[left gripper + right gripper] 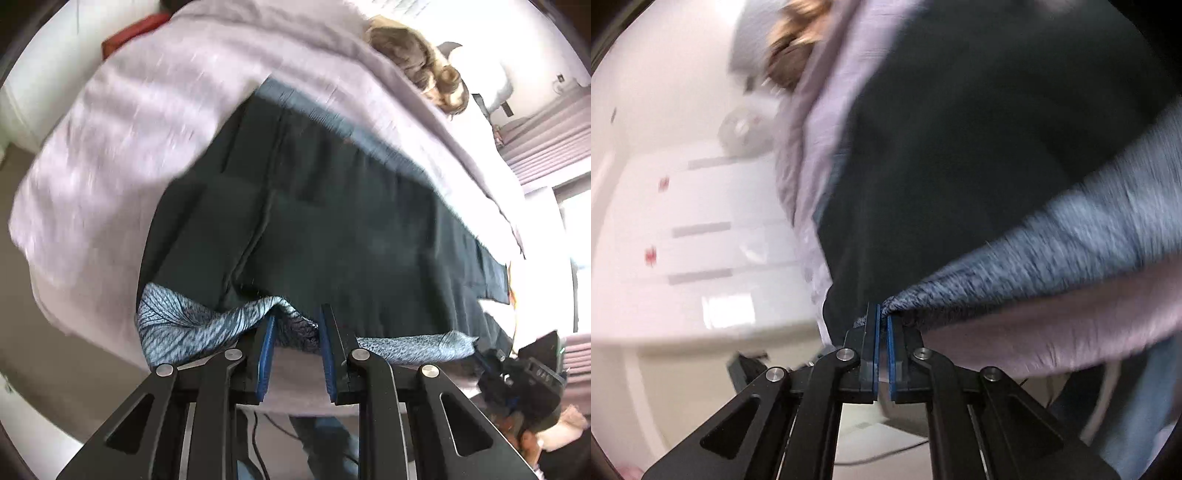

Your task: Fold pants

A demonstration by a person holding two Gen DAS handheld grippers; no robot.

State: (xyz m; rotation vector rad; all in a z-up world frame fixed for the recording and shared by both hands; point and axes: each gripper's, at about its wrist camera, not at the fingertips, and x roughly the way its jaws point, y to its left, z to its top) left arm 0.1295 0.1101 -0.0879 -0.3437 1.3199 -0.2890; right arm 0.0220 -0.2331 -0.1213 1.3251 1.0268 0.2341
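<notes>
Dark green pants [314,206] lie spread on a lavender bed cover [129,147]. Their near edge is turned up and shows a grey-blue heathered inside [184,325]. My left gripper [297,330] pinches a bunched fold of that edge between its blue pads [267,339]. The same edge runs right to my right gripper [484,356], which holds its far end. In the right wrist view, the right gripper [882,314] is shut on the tip of the grey-blue edge [1052,240], with the dark pants [960,147] beyond. Both views are blurred.
A person's head of brown hair [424,62] shows past the bed's far side. A red object [136,31] sits at the far left. White drawers [701,229] stand left of the bed. Legs in jeans [325,443] and a cable [258,443] show below.
</notes>
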